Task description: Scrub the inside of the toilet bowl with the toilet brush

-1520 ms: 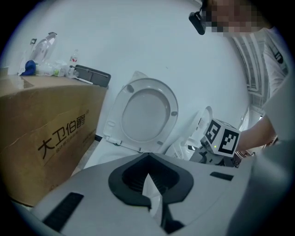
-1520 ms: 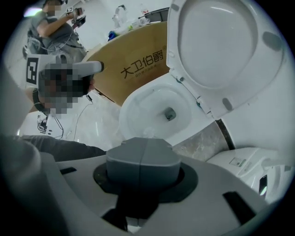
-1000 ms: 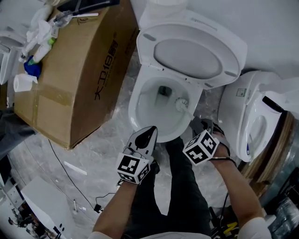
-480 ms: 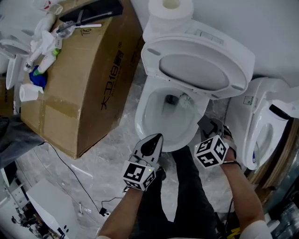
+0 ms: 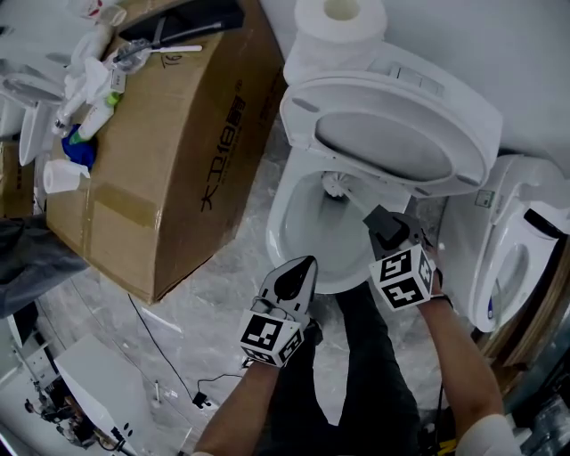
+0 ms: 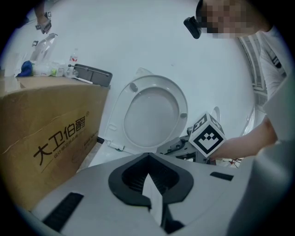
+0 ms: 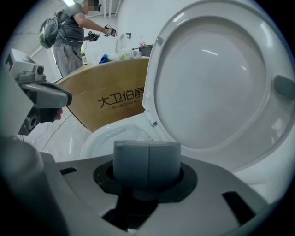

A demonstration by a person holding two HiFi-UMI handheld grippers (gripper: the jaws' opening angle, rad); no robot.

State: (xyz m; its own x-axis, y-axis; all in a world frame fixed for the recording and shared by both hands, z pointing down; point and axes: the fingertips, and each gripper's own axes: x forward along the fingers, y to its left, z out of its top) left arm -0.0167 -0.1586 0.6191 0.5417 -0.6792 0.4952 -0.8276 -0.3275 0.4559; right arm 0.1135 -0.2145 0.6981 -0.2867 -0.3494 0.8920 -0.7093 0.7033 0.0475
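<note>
Two grippers: right gripper fingers clamp the white toilet brush, its handle slanting forward-left, head low in the white ceramic toilet bowl; left gripper, fingers closed and empty, hovers at the front rim.

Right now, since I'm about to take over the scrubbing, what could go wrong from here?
1. The toilet brush works at the back of the bowl, right under the raised seat. Lifting the right gripper could knock the seat down.
2. A bump might tip the paper roll off the tank.
3. A quick pull-out could flick drops at the cardboard box alongside.
</note>
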